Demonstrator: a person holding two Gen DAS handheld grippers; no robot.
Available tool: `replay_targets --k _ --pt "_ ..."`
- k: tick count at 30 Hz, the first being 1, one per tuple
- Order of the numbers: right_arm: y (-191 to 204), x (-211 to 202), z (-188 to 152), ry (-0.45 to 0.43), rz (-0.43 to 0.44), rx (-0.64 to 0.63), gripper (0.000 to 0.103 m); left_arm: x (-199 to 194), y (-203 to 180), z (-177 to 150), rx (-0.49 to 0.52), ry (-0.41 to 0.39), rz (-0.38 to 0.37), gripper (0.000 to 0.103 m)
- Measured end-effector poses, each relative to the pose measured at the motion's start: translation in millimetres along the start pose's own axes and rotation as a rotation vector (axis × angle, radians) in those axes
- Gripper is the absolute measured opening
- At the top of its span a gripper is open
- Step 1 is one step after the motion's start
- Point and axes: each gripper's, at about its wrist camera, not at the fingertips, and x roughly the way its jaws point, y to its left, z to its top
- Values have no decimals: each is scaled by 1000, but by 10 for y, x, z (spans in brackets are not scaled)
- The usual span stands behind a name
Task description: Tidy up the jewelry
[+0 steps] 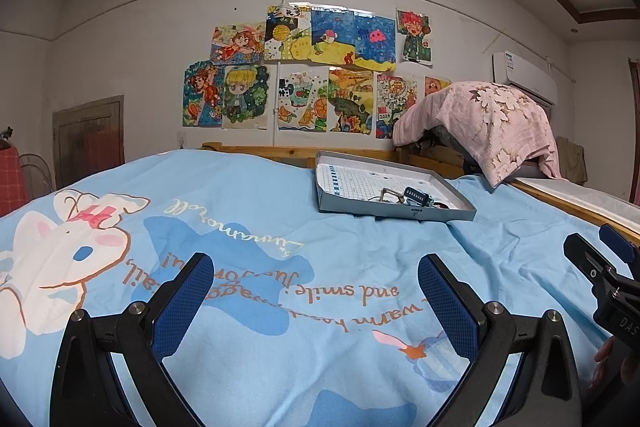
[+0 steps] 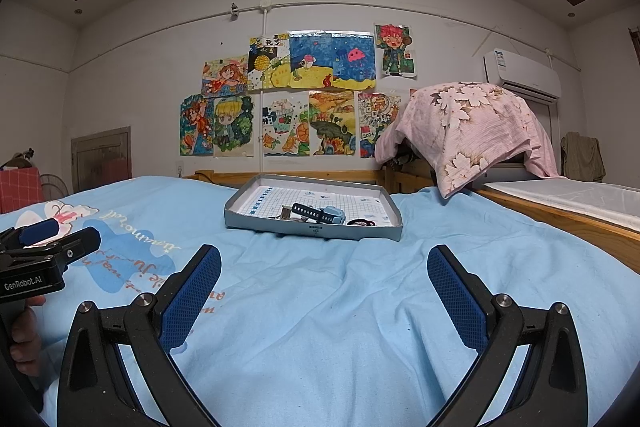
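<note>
1. The blue bed (image 2: 320, 307) holds a gray tray (image 2: 256, 217) far ahead, with the jewelry pile (image 2: 320, 215) inside.
2. Your left hand-held gripper (image 1: 316, 301) and right hand-held gripper (image 2: 324, 291) are both wide open and empty.
3. Reach forward slowly and pinch one piece.

Two handheld grippers share one build. The left gripper (image 1: 316, 291) has black plastic arms shaped like open triangular frames, each pinned with round silver screws, and fingers (image 1: 184, 303) faced in blue dotted rubber pads. The right gripper (image 2: 324, 283) matches it: black frames, silver pivots, blue textured pads (image 2: 456, 299). At nine o'clock in the right wrist view, the left unit's black body carries white lettering, "GenRobot.AI". A hand (image 2: 24, 339) grips its dark handle below.
</note>
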Motion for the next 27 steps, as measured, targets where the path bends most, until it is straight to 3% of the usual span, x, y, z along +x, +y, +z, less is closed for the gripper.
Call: replay_targets --k 27 --pt "23 6 -4 1 4 -3 101 43 66 29 26 1 8 103"
